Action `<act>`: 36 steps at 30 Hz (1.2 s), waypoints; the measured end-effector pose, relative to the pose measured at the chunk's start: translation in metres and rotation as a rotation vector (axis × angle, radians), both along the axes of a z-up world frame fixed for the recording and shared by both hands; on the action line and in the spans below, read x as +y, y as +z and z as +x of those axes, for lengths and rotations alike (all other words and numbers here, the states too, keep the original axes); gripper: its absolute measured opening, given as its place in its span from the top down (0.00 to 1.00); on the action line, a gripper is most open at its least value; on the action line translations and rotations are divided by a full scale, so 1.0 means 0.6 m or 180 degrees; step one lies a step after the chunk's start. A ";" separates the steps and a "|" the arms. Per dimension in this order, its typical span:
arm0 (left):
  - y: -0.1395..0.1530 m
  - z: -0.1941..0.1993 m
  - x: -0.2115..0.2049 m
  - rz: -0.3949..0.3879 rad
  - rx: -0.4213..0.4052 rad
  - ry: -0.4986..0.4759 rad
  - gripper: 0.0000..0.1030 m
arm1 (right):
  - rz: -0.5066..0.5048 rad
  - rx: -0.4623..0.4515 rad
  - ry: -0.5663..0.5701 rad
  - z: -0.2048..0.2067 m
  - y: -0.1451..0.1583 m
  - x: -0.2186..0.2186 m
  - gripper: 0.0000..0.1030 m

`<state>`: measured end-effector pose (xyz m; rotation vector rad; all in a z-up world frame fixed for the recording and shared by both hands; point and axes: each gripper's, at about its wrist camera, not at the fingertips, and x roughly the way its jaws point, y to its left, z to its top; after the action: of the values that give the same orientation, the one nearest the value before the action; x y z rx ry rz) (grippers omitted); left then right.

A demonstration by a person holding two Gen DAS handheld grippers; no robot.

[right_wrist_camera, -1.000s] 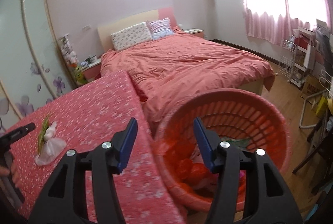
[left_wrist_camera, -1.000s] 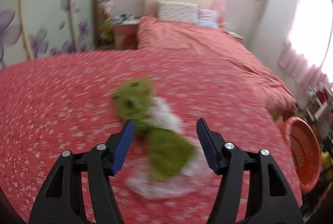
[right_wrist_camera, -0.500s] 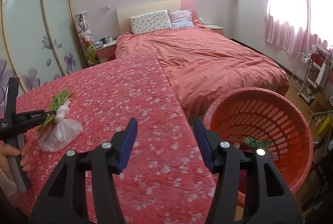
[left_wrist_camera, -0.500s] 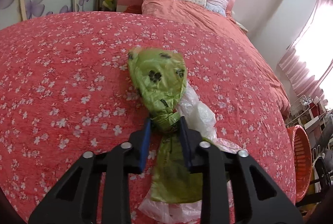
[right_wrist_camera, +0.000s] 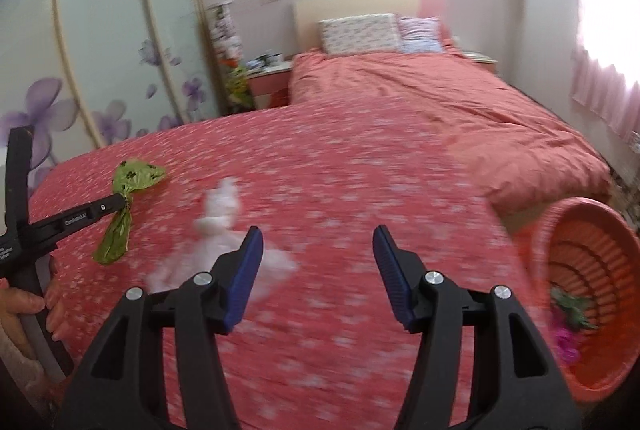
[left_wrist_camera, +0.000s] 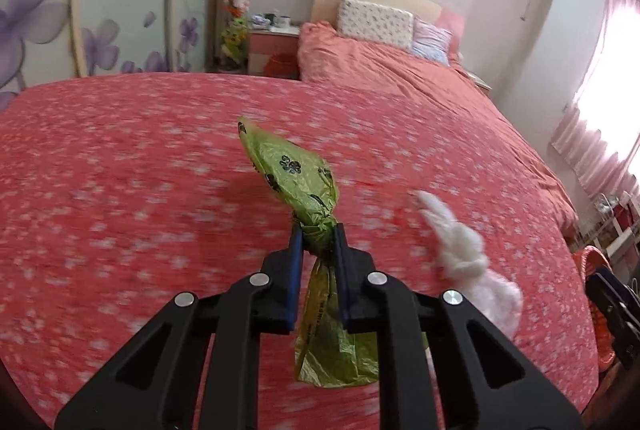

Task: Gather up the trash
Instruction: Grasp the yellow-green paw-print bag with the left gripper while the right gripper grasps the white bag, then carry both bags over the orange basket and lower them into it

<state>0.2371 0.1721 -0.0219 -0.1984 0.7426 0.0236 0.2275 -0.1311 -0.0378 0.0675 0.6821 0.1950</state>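
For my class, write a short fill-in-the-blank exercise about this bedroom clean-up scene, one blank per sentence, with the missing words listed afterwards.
1. The left gripper is shut on the knotted ____ plastic bag with paw prints.
2. The right gripper is open and holds ____.
3. The knotted white plastic bag lies on the red ____ bedspread.
4. The round orange plastic ____ stands at the bed's edge with trash inside.

Missing words: green; nothing; flowered; basket
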 end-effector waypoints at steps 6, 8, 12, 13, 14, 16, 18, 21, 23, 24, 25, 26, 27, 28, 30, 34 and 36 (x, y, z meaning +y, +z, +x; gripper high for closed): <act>0.006 -0.021 0.054 0.0068 -0.0055 0.0151 0.85 | 0.0014 0.0212 0.0315 0.042 -0.030 0.108 0.45; 0.006 -0.024 0.061 0.0087 -0.0065 0.0161 0.85 | -0.0026 0.0287 0.0360 0.054 -0.041 0.132 0.46; 0.004 -0.024 0.067 0.0091 -0.0066 0.0150 0.85 | -0.0165 0.0505 0.0365 0.076 -0.067 0.164 0.55; 0.003 -0.023 0.064 0.0092 -0.0065 0.0140 0.85 | -0.0190 0.0597 0.0348 0.081 -0.073 0.165 0.79; 0.003 -0.023 0.062 0.0089 -0.0064 0.0129 0.85 | -0.0182 0.0652 0.0329 0.082 -0.076 0.162 0.89; 0.000 -0.027 0.060 0.0072 -0.0066 0.0092 0.85 | -0.0163 0.0621 0.0326 0.075 -0.074 0.148 0.95; 0.000 -0.031 0.049 0.0064 -0.0081 0.0043 0.85 | -0.0194 0.0503 0.0260 0.062 -0.064 0.131 0.96; 0.007 -0.035 0.025 0.0065 -0.0126 -0.0067 0.85 | -0.0096 0.0358 0.0127 0.040 -0.041 0.090 0.96; 0.012 -0.037 0.011 0.0065 -0.0153 -0.0132 0.85 | -0.0048 0.0282 0.0049 0.024 -0.027 0.065 0.96; 0.016 -0.040 0.001 0.0062 -0.0173 -0.0172 0.85 | -0.0034 0.0231 -0.0007 0.015 -0.016 0.052 0.96; 0.017 -0.042 -0.005 0.0064 -0.0186 -0.0197 0.85 | -0.0025 0.0181 -0.0051 0.007 -0.006 0.041 0.96; 0.021 -0.043 -0.013 0.0069 -0.0202 -0.0231 0.85 | -0.0021 0.0136 -0.0089 0.001 0.005 0.031 0.96; 0.025 -0.045 -0.023 0.0067 -0.0217 -0.0273 0.85 | -0.0022 0.0104 -0.0117 -0.003 0.011 0.023 0.96; 0.028 -0.047 -0.030 0.0067 -0.0226 -0.0299 0.85 | -0.0024 0.0054 -0.0157 -0.012 0.021 0.013 0.96; 0.034 -0.050 -0.046 0.0073 -0.0249 -0.0367 0.85 | -0.0023 0.0000 -0.0200 -0.020 0.034 -0.006 0.96; 0.046 -0.055 -0.079 0.0086 -0.0293 -0.0507 0.85 | -0.0008 -0.0086 -0.0286 -0.038 0.052 -0.039 0.96; 0.050 -0.057 -0.095 0.0087 -0.0312 -0.0571 0.85 | 0.0011 -0.0114 -0.0331 -0.048 0.058 -0.054 0.96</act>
<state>0.2026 0.1149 0.0082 -0.1057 0.6598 -0.1455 0.1990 -0.1637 -0.0027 0.1024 0.6408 0.0974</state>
